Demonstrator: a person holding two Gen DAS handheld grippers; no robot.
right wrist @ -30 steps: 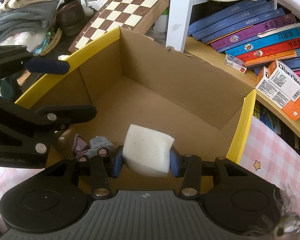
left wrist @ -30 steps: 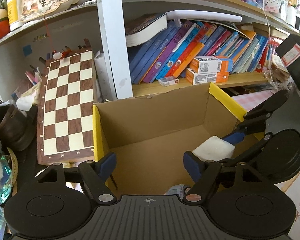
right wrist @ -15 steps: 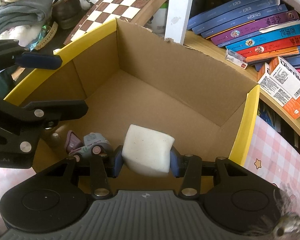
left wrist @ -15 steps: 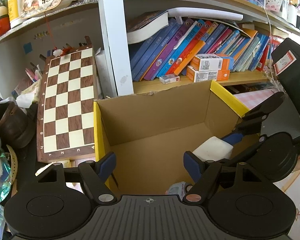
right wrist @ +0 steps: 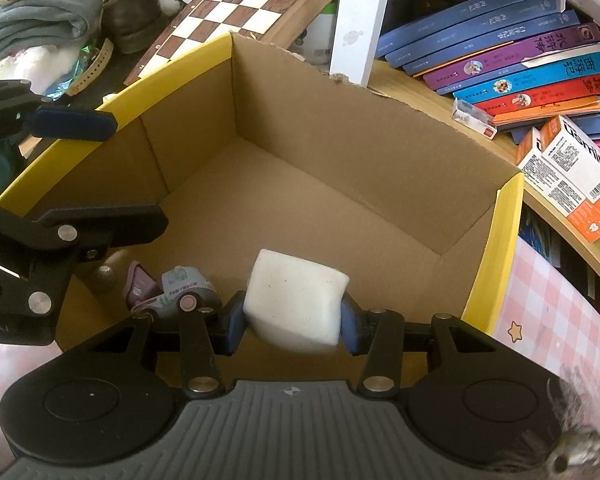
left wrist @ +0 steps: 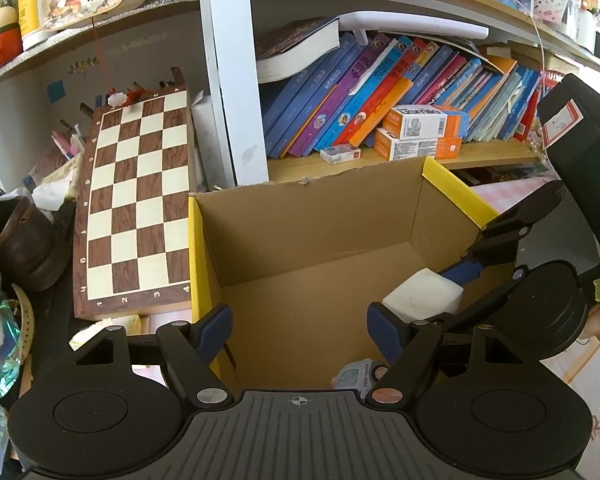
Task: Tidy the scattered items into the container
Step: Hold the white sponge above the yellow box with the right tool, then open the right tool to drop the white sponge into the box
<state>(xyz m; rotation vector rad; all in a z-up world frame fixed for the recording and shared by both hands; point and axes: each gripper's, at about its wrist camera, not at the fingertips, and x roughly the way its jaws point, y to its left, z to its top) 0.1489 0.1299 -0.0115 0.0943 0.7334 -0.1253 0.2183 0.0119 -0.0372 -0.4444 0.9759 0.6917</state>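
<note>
White sponge block (right wrist: 296, 300) clamped in right gripper (right wrist: 292, 322); toy truck (right wrist: 180, 290) clearer there.

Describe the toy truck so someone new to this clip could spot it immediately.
Find the cardboard box with yellow-taped edges below the bookshelf. On its floor, in the near corner, beside the white block in the right gripper, sits the toy truck. It alone is pale grey-green, lettered FUN TRUCK.

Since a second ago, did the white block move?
Yes. The white block, clamped in the right gripper, has crept forward and deeper over the cardboard box, nearer the toy truck.
</note>
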